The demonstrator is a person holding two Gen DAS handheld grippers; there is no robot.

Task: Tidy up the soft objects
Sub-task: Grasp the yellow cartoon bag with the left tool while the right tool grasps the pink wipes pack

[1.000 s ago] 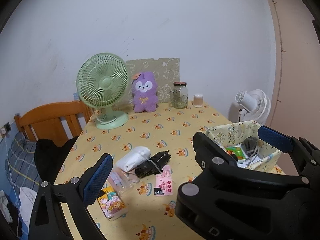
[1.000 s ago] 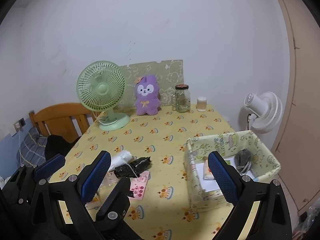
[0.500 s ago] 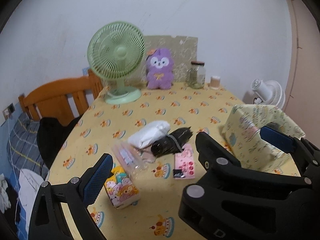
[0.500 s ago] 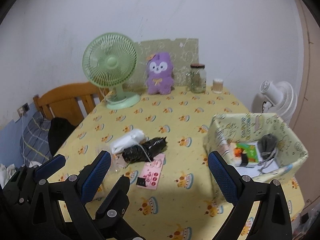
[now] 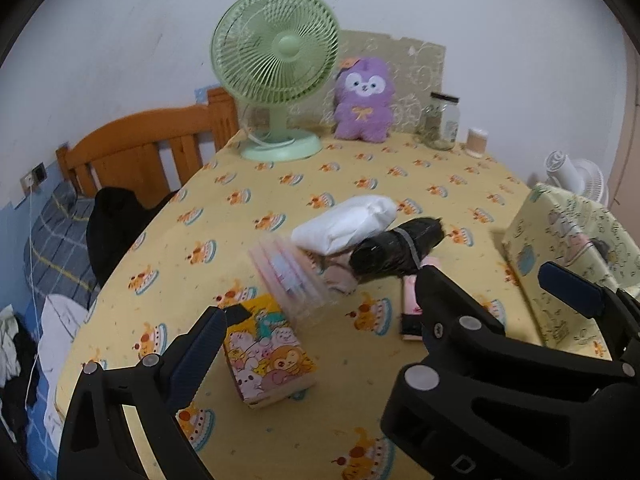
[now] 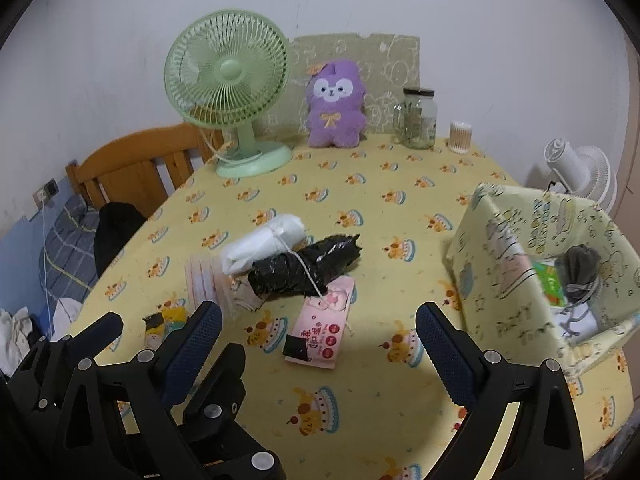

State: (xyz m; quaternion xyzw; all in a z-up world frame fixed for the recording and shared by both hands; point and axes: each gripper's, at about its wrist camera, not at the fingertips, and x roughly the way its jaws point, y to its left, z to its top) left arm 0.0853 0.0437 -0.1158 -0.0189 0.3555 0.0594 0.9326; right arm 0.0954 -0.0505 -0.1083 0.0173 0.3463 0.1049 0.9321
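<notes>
Both tools hover above the near edge of the bench (image 6: 360, 184), each spread wide with nothing between its pads. The left tool (image 5: 312, 320) hangs over a cartoon-printed tissue pack (image 5: 268, 354) that lies just ahead of its left pad. The right tool (image 6: 318, 340) sits just to the right of it (its black frame fills the lower right of the left wrist view).

Ahead of both tools, near the middle of the bench, the soft things lie in a loose cluster: a white rolled bundle (image 6: 264, 248) rests against a black plastic-wrapped bundle (image 6: 304, 270), with a clear packet of pink-striped items (image 5: 288, 276) touching the white one on its left side. A pink flat packet (image 6: 324, 326) lies just in front of the black bundle, between the right tool's pads in its own view.

To the right of the right tool stands a patterned fabric box (image 6: 500, 272), open-topped, holding a dark grey bundle (image 6: 580, 270) and a green-printed packet (image 6: 550, 282).
</notes>
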